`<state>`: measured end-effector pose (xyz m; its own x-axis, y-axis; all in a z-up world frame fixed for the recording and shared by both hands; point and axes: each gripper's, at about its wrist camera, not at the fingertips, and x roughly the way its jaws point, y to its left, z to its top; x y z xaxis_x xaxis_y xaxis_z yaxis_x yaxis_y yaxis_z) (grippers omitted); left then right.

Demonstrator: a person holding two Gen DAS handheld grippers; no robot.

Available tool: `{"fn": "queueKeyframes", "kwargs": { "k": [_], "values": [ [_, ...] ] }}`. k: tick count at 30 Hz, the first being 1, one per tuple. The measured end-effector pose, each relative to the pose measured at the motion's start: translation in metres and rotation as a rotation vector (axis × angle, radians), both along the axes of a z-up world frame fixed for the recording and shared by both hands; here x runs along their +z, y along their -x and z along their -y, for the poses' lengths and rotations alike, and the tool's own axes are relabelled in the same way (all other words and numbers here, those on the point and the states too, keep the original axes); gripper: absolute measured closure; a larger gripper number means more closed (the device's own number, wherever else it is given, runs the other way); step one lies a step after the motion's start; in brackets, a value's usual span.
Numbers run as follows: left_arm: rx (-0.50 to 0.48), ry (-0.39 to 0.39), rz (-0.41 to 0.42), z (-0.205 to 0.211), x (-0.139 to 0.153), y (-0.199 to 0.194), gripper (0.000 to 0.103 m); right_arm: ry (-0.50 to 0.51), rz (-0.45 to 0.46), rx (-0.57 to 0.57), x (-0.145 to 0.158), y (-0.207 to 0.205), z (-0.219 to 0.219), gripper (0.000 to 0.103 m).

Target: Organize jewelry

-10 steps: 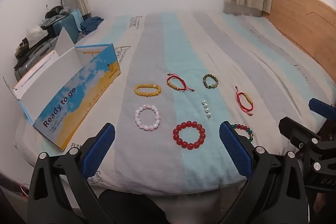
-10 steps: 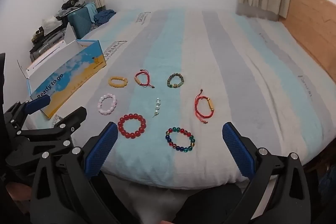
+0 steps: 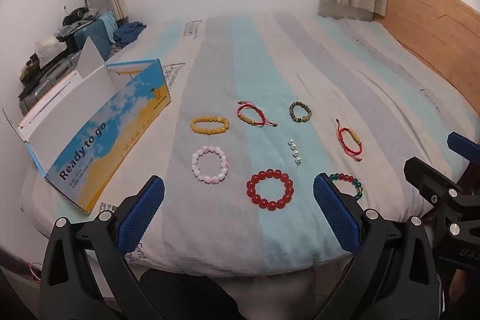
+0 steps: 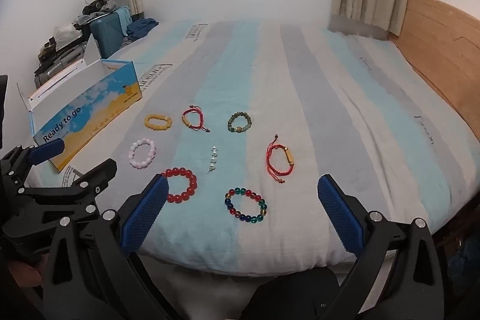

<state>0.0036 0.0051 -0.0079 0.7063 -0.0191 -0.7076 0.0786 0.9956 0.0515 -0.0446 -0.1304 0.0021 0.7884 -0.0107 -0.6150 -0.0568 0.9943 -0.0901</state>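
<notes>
Since nothing on the bed point(image 3: 300, 245) has shifted from 0.3 s ago, both hand-held grippers, left point(image 3: 238, 215) and right point(image 4: 243, 215), hover wide and empty, 8 pieces unsorted beside the box point(image 3: 99, 146).

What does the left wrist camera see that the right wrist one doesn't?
Left only: the right tongs at its right edge. It hides part of the multicolour bracelet.

Right only: that bracelet whole, and the left tongs at its left edge.

Both: the open box, the red bead bracelet and the other bracelets on the striped bed.
</notes>
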Motion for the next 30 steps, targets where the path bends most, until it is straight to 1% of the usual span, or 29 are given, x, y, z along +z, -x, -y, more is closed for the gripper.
{"fn": "queueKeyframes", "kwargs": {
  "k": [5, 8, 30],
  "values": [
    [-0.002, 0.022, -0.001, -0.003, 0.0, -0.001, 0.006, 0.013, -0.008, -0.008, -0.001, -0.01, 0.01, 0.007],
    [0.004, 0.003, 0.006, -0.001, 0.0, 0.0, 0.006, 0.018, -0.006, -0.011, -0.002, -0.013, 0.013, 0.007],
    [0.011, 0.012, 0.004, -0.004, 0.0, 0.004, 0.006, 0.029, 0.006, -0.033, -0.002, -0.007, 0.016, 0.007]
  ]
}}
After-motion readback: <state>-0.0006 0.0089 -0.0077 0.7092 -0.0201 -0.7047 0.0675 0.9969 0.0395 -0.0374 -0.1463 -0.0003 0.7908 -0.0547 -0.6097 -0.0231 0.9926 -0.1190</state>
